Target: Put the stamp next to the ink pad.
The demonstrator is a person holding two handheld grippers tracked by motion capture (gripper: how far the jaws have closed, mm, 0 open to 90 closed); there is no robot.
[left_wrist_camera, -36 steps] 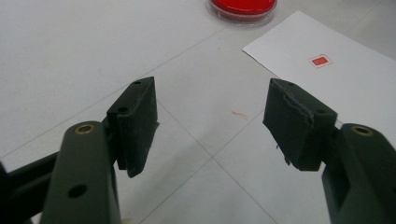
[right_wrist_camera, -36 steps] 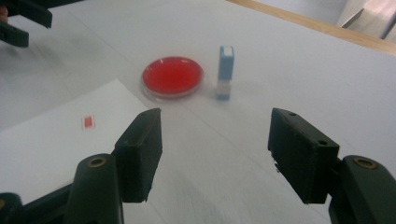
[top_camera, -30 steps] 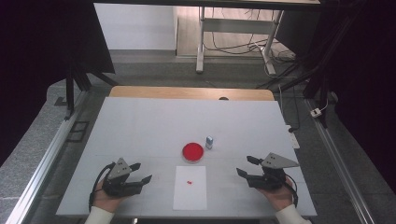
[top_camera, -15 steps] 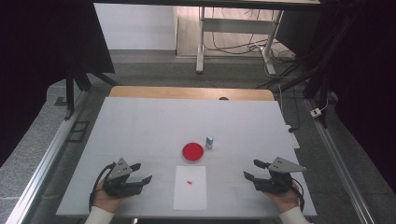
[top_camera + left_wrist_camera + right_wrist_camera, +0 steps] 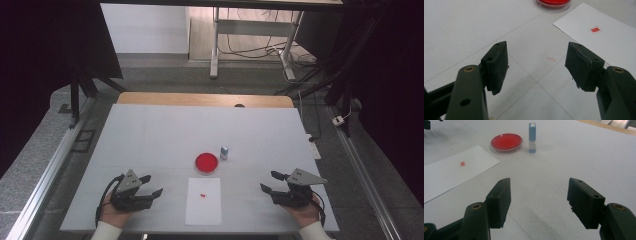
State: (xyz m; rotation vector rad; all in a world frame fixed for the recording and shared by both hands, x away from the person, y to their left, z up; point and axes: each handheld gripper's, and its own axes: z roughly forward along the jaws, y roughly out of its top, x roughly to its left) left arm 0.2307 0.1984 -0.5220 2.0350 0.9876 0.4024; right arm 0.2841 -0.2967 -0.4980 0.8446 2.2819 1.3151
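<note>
Stamp (image 5: 224, 152) unmoved beside dish (image 5: 206, 162); right gripper (image 5: 273, 182) — jaws apart — has drawn nearer.

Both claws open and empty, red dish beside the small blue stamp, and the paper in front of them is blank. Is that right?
Not quite: the paper is not blank. It carries a small red square mark, clear in the left gripper view. The rest stands: the left claw and right claw are open and empty, and the red dish sits beside the blue stamp.
</note>
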